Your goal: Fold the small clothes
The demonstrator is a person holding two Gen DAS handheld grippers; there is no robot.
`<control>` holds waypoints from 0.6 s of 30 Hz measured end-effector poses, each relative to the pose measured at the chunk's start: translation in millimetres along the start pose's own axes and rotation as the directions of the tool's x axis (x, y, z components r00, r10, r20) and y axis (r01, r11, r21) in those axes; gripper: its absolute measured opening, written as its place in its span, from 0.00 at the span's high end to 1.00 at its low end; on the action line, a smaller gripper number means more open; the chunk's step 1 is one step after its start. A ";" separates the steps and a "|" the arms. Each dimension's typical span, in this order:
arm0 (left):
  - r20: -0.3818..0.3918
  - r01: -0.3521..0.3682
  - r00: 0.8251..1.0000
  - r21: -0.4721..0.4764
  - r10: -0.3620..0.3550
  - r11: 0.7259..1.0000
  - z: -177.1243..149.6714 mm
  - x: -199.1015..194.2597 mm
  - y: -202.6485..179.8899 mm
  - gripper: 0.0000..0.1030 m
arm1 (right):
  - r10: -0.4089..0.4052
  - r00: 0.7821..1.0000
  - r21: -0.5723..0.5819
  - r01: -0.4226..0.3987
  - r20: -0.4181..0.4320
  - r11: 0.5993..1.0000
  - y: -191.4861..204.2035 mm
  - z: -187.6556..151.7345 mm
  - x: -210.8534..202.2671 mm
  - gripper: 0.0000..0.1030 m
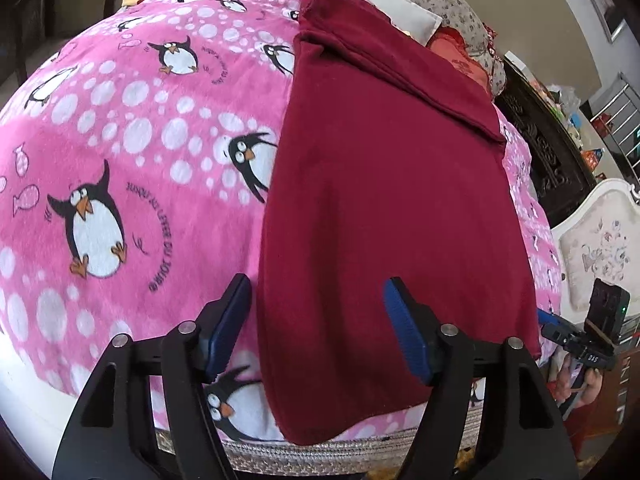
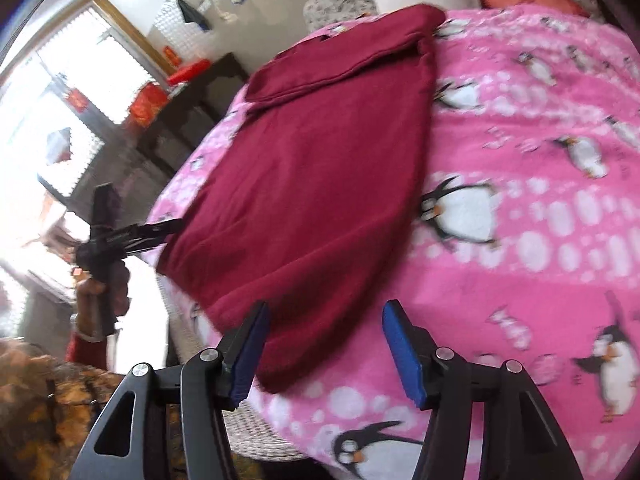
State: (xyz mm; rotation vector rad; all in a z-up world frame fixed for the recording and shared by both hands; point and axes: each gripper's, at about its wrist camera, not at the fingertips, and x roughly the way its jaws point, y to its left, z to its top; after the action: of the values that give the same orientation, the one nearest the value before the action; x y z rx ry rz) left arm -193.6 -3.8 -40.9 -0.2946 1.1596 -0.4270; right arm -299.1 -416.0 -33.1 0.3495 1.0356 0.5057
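A dark red garment [image 1: 384, 200] lies flat on a pink penguin blanket [image 1: 120, 140], its far end folded over into a flap [image 1: 400, 64]. My left gripper [image 1: 320, 312] is open over the garment's near left edge; the right pad [image 1: 404, 328] hovers above the cloth and the left pad [image 1: 234, 320] above the blanket. In the right wrist view the same garment [image 2: 304, 168] runs away from me. My right gripper [image 2: 326, 336] is open over its near corner, with nothing pinched. A hand [image 2: 100, 292] holds the left gripper at the garment's far side.
A white pillow [image 1: 384, 0] and a red cushion [image 1: 456, 48] lie beyond the garment. A dark carved cabinet [image 1: 548, 148] and a white padded headboard [image 1: 600, 232] stand beside the bed. The woven mattress edge [image 1: 320, 452] runs just under my fingers.
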 end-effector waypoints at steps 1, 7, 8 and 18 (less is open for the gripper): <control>0.004 -0.010 1.000 0.012 0.010 1.000 -2.1 0.5 -1.9 0.33 | 0.027 1.000 -0.001 -0.027 -0.003 1.000 1.0 -1.6 3.9 0.45; 0.011 -0.046 0.999 0.070 0.045 0.997 -3.9 4.9 -9.5 0.28 | 0.121 0.992 0.004 -0.121 0.024 0.993 -0.2 -2.6 14.1 0.45; 0.012 -0.042 0.999 0.074 0.042 0.996 -4.1 5.7 -10.5 0.26 | 0.129 0.991 0.003 -0.129 0.026 0.992 -0.8 -2.8 14.3 0.45; 0.025 -0.209 0.977 0.251 0.210 0.945 -12.4 24.8 -40.7 0.13 | 0.162 0.986 0.004 -0.162 0.044 0.987 -4.9 -1.5 10.2 0.44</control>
State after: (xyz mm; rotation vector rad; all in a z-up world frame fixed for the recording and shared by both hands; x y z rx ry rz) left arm -203.8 -51.5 -47.9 0.0516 1.1118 -0.3821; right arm -295.1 -414.4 -43.6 0.4523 0.9721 0.6374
